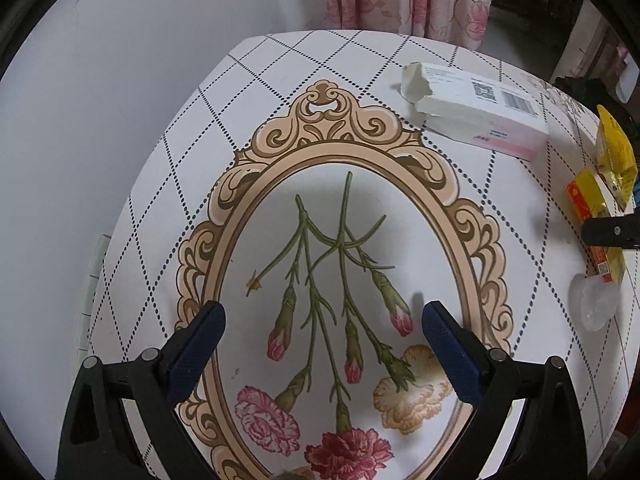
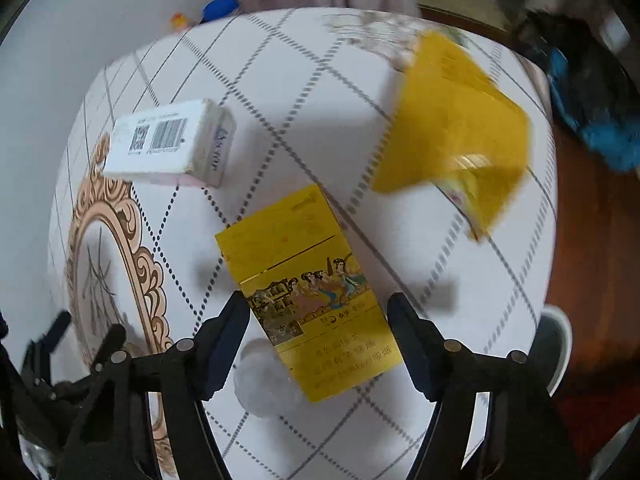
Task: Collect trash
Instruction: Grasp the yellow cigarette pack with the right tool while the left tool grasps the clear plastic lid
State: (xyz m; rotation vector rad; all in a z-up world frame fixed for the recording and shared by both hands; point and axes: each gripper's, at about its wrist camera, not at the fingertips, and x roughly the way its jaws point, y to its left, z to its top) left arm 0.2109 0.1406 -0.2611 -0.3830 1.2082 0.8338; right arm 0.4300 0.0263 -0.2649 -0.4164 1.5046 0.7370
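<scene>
Right tongs spread wide, astride flat yellow carton on desk; left tongs released, empty; risk of pads skidding off thin edges, nudging crumpled plastic alongside.

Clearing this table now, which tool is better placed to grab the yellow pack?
Right. The right tool is open with the yellow pack lying between its fingers. The left tool is open over bare tablecloth, with the pack off to its side.

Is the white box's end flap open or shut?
Open. In the left wrist view the white box lies flat on the tablecloth, and its far-left end is torn, with a ragged flap sticking up.
</scene>
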